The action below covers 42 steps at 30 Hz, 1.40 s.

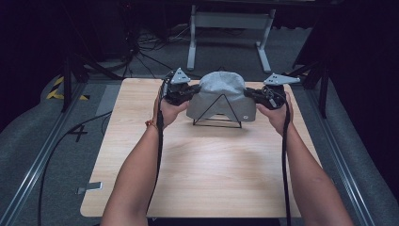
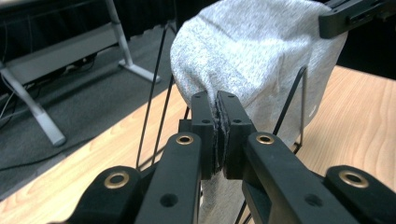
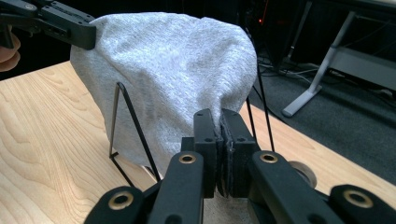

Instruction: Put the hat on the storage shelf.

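Over the wire stand (image 1: 217,113), grey hat (image 1: 221,94) pinched at either edge by left gripper (image 2: 217,122) and right gripper (image 3: 219,135), liable to snag or topple it if tugged unevenly.

A dark figure "4" (image 1: 78,133) is marked on the grey floor (image 1: 28,141) to the left of the counter (image 1: 197,160), seen in the high view. A small round pale mark (image 1: 246,117) sits on the lower right edge of the grey hat (image 1: 221,92), too small to read. Nothing else readable appears in the high view or in either gripper view.
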Motion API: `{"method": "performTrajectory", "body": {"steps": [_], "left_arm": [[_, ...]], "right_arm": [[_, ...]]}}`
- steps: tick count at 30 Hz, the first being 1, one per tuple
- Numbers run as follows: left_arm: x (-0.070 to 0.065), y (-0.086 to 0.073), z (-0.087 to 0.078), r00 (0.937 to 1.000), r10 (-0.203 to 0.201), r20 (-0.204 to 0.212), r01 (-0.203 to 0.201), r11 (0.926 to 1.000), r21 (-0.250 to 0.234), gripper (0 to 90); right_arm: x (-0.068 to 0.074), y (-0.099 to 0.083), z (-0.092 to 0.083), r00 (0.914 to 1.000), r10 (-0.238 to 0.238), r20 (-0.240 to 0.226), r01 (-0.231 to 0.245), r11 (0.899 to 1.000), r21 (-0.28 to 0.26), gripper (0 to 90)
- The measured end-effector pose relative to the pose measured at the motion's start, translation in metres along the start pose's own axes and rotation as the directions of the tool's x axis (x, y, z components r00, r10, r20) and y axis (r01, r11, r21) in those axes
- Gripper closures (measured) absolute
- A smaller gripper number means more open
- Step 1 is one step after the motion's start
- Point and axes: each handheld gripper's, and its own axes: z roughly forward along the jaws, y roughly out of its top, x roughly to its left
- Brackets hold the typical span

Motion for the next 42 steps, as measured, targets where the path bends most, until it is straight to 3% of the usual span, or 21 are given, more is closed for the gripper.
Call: {"method": "performTrajectory", "body": {"steps": [13, 18, 20, 23, 26, 27, 31, 35, 41, 42], "left_arm": [[-0.006, -0.023, 0.017, 0.9999, -0.016, 0.002, 0.016, 0.9982, 0.057, 86.4], [-0.005, -0.029, 0.018, 0.9997, -0.024, -0.01, 0.024, 0.9985, 0.049, 85.0], [-0.006, -0.029, 0.015, 0.9992, -0.035, -0.016, 0.036, 0.9986, 0.038, 80.4], [-0.007, -0.028, 0.008, 0.9992, -0.039, -0.009, 0.039, 0.9991, 0.017, 76.7], [-0.01, -0.027, 0.001, 0.9998, -0.015, -0.01, 0.015, 0.9998, 0.008, 72.3], [-0.013, -0.028, -0.006, 0.9999, 0.01, -0.009, -0.009, 0.9999, 0.013, 69.0], [-0.019, -0.032, -0.018, 0.9996, 0.027, -0.014, -0.026, 0.9991, 0.035, 60.0], [-0.026, -0.043, -0.036, 0.997, 0.059, -0.05, -0.055, 0.9954, 0.078, 51.9], [-0.034, -0.059, -0.054, 0.9961, 0.072, -0.052, -0.065, 0.9904, 0.122, 47.2], [-0.036, -0.067, -0.061, 0.9953, 0.086, -0.045, -0.078, 0.9864, 0.145, 47.2]], "right_arm": [[0.003, -0.022, 0.015, 0.9996, 0.027, -0.008, -0.027, 0.998, 0.048, 86.0], [0.002, -0.027, 0.016, 0.9993, 0.038, -0.006, -0.037, 0.998, 0.05, 84.3], [0.002, -0.027, 0.015, 0.999, 0.045, 0.003, -0.046, 0.998, 0.042, 81.5], [0.0, -0.025, 0.009, 0.9984, 0.054, 0.016, -0.054, 0.998, 0.023, 77.0], [0.0, -0.024, 0.005, 0.9982, 0.056, 0.02, -0.057, 0.998, 0.018, 73.1], [0.0, -0.024, -0.003, 0.998, 0.062, 0.013, -0.062, 0.998, 0.002, 70.4], [0.003, -0.023, -0.01, 0.9982, 0.057, 0.017, -0.057, 0.998, 0.003, 67.3], [0.01, -0.029, -0.029, 0.9994, 0.028, 0.018, -0.028, 0.999, 0.016, 64.1], [0.016, -0.041, -0.045, 0.9997, 0.015, 0.02, -0.016, 0.999, 0.041, 60.8], [0.019, -0.048, -0.052, 0.9997, 0.006, 0.025, -0.008, 0.998, 0.06, 59.3]]}}
